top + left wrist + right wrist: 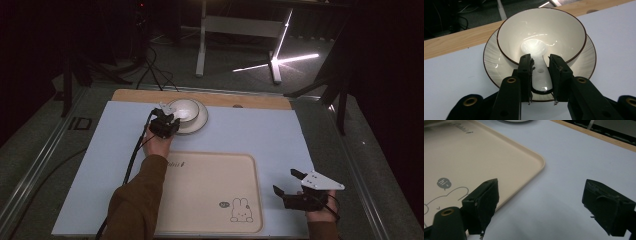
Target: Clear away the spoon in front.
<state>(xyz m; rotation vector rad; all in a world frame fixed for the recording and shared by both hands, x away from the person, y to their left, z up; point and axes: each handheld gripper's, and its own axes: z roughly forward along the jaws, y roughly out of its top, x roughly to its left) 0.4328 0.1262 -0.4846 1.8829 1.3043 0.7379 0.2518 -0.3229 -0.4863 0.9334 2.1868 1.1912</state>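
Pale mat (260, 130) beside right tool (289, 181) (jaws wide) lies bare.

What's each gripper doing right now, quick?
Left gripper: closed on the handle of the white spoon lying in the bowl.
Right gripper: open, holding nothing, beside the tray.

The bowl (541, 32) is creamy white inside with a thin dark brown rim. The plate (491, 62) under it is cream too, with fine lines and a dark brown edge. The spoon (540, 75) is shiny white. The tray (200, 195) is light tan, with a drawn rabbit (241, 210) and a small grey speech bubble. The table mat (260, 135) is pale blue. The table's far edge (250, 100) is light brown wood. Both grippers, left (540, 62) and right (541, 202), are black.
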